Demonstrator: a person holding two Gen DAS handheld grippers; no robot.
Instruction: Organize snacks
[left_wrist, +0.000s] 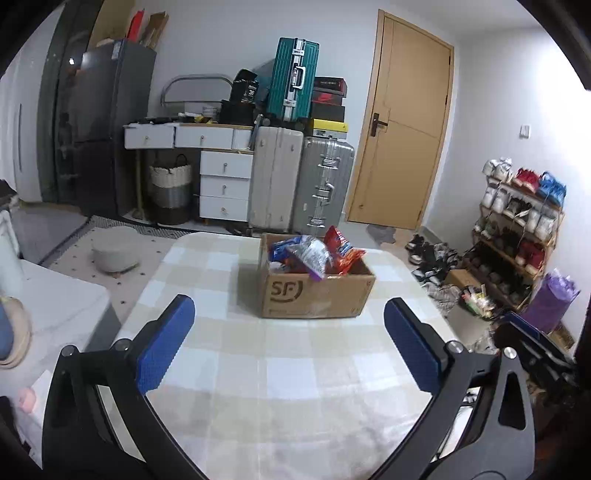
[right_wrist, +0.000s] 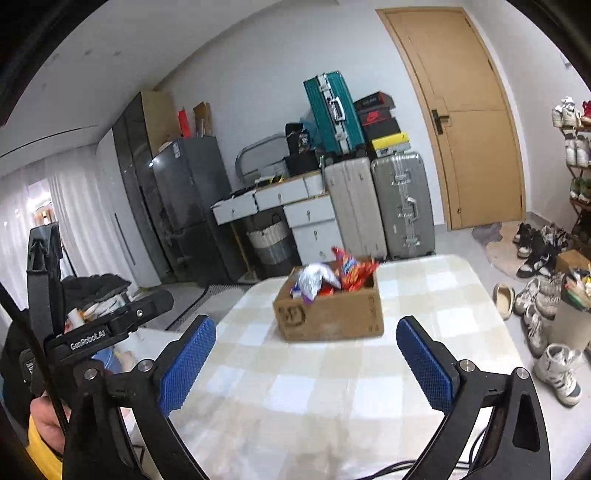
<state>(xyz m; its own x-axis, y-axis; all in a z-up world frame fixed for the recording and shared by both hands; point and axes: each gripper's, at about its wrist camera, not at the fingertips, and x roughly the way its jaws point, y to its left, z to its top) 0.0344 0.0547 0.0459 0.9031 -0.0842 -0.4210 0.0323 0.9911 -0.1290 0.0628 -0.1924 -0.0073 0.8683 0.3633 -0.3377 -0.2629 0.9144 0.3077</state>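
A checked tabletop (left_wrist: 295, 369) carries a cardboard box (left_wrist: 317, 295) of snack packets (left_wrist: 314, 254) toward its far edge, before suitcases (left_wrist: 301, 184), white drawers (left_wrist: 223, 173) and a wooden door (left_wrist: 406, 122). Left hand-held gripper (left_wrist: 290, 330) and right hand-held gripper (right_wrist: 306, 345): jaws wide apart, holding nothing, above the near edge.

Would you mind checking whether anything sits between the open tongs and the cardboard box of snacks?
Nothing visible does: only bare checked tablecloth lies between the left tongs, the right tongs and the cardboard box.
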